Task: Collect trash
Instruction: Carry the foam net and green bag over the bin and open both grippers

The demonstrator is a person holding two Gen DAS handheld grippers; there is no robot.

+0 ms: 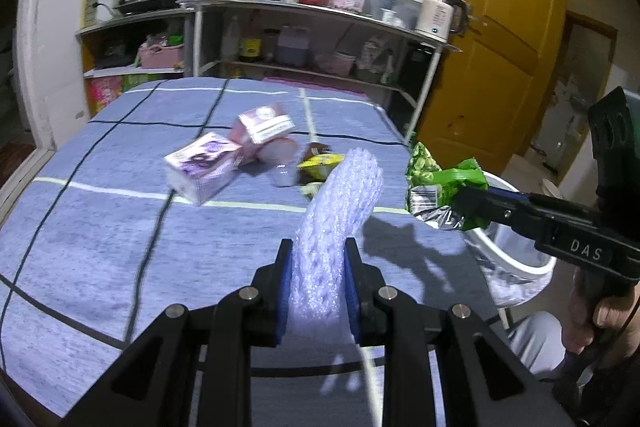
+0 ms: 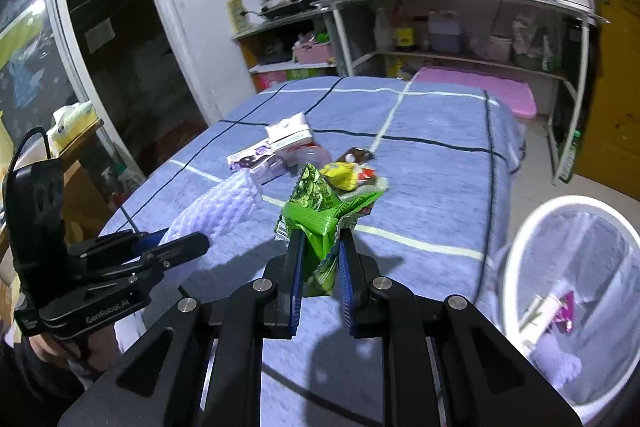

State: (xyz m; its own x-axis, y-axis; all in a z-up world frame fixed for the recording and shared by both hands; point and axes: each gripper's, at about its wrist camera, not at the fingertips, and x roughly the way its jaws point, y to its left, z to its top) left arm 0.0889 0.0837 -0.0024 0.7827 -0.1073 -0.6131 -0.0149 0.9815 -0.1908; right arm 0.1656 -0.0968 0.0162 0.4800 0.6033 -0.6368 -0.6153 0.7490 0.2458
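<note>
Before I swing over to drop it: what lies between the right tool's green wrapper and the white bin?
Only bare blue bedspread, then open floor; the right wrist view shows nothing between the green wrapper and the white bin.

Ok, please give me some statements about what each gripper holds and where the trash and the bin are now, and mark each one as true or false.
1. The left gripper is closed on a white foam net sleeve. True.
2. The right gripper is open and holds nothing. False: it is shut on a green snack wrapper.
3. Two small cartons lie on the blue checked cloth. True.
4. The white bin stands on top of the cloth. False: it stands beside the cloth-covered surface, at the right edge.
5. The bin has nothing inside. False: some pieces, one of them purple, already lie in it.
</note>
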